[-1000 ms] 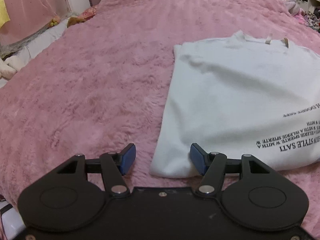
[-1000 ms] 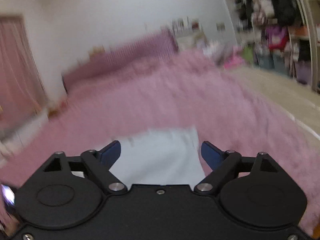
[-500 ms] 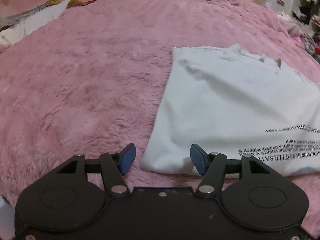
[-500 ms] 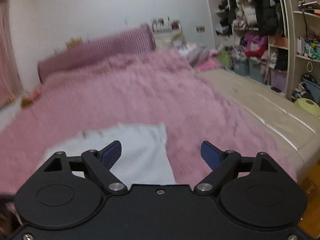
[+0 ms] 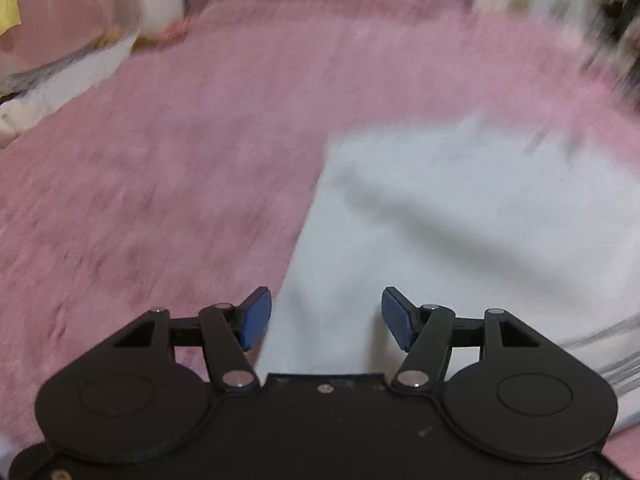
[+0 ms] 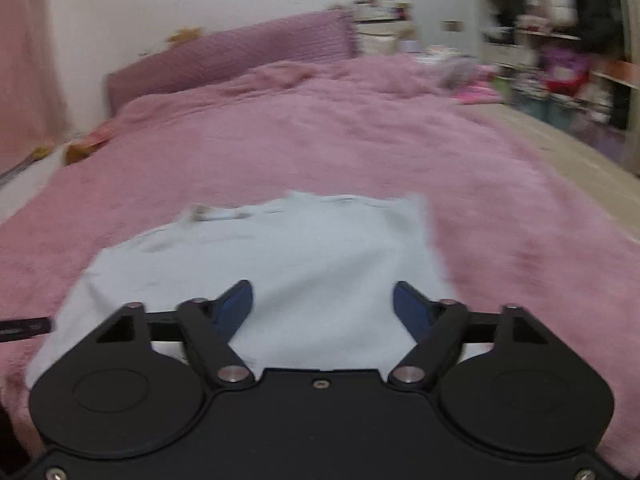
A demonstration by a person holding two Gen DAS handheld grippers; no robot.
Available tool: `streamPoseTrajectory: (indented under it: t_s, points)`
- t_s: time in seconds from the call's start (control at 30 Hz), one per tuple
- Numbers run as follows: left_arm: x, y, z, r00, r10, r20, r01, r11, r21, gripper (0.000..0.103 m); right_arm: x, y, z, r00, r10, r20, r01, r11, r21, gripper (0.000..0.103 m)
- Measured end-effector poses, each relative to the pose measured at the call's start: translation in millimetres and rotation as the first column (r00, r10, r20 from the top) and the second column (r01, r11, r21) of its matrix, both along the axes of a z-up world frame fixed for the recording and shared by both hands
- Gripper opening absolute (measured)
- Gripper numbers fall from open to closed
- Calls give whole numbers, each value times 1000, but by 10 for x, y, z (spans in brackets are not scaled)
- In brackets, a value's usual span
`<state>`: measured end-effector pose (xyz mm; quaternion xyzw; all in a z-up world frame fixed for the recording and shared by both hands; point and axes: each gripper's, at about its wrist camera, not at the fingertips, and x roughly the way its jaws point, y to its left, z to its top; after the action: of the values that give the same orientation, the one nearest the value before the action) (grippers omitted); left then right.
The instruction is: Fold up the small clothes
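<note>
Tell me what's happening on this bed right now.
A person is folding a white T-shirt laid flat on a pink fuzzy blanket. The left hand-held gripper is open over the shirt's left edge. The right hand-held gripper is over the shirt's right part; its jaws have just been closing, but the fabric isn't pinched yet.

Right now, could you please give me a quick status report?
Left claw open over the white shirt. Right claw has just been closing, pads clear of the cloth. Shirt flat on the pink blanket. Nothing in the way.
</note>
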<state>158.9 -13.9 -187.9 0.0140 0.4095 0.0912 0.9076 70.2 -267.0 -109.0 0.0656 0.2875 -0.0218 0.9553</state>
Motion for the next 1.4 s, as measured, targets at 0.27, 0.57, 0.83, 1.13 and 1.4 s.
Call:
streamPoseTrajectory:
  t_s: [0.27, 0.57, 0.83, 1.13, 1.4]
  points:
    - [-102, 226, -91, 999, 32, 16, -31, 995, -92, 70, 105, -291, -604, 973, -106, -207, 114, 993, 30, 19]
    - [-389, 157, 266, 998, -5, 63, 10, 998, -68, 68, -30, -122, -334, 972, -124, -201, 111, 991, -73, 41]
    - [-385, 136, -129, 994, -30, -104, 31, 1000, 0, 72, -183, -359, -454, 948, -193, -254, 155, 975, -160, 39]
    - [-564, 145, 116, 994, -20, -103, 26, 998, 55, 70, -457, -359, -327, 959, -179, -219, 148, 978, -150, 35]
    - [-329, -218, 372, 996, -77, 33, 74, 994, 78, 70, -254, -30, -84, 995, -63, -82, 56, 994, -92, 46]
